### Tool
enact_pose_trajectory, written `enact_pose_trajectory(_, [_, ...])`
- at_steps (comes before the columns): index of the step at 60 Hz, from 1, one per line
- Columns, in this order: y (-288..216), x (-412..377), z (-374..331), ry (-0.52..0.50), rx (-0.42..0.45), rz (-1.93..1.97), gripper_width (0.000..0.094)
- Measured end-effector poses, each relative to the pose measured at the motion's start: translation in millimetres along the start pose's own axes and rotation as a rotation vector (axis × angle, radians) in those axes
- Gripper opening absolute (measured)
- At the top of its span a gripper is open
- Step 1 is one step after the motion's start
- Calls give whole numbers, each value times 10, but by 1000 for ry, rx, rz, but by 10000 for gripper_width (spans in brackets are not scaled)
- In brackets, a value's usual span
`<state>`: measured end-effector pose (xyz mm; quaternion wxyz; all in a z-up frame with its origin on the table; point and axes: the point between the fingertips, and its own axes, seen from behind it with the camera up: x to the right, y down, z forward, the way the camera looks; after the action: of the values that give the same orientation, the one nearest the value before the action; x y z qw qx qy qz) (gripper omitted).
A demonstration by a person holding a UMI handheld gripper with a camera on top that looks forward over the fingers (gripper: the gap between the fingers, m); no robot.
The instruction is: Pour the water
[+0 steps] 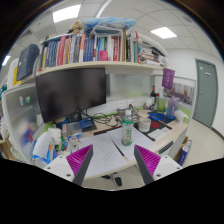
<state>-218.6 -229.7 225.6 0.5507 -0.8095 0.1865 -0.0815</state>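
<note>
An office desk fills the view from a hand-held gripper, whose two fingers stand wide apart and hold nothing, their magenta pads facing each other across bare white desktop. At far left, a white partition panel borders the workspace, and low beside it, just outside the left finger, sits a cluster of small items including a blue-and-white container that is too small to identify. Above, a long shelf carries a packed row of upright books, their spines running from dark blue at the left end through reds and pale tones to the right. Under the shelf hangs a large dark monitor, switched off. Ahead of the fingers and slightly right of the gap between them, a clear water bottle with a green label and green cap stands upright on the desk, well beyond the fingertips and untouched. Just right of the bottle, a jumble of desk clutter spreads toward the desk's far end; individual pieces are hard to tell apart. Further right, a purple object stands out against the wall, and a grey door closes off the room. Ceiling light panels glow overhead.
</note>
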Motion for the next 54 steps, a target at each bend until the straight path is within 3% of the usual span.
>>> enact_pose_trajectory(10, [-38, 152, 359, -4, 43, -69, 857])
enact_pose_trajectory(19, [64, 524, 1152, -41, 48, -67, 852])
enact_pose_trajectory(27, [163, 774, 1819, -20, 29, -94, 851])
enact_pose_trajectory(40, [315, 843, 2749, -99, -9, -80, 854])
enact_pose_trajectory(52, [89, 823, 3152, -138, 65, -161, 851])
enact_pose_trajectory(54, [32, 808, 3181, -143, 82, -149, 818])
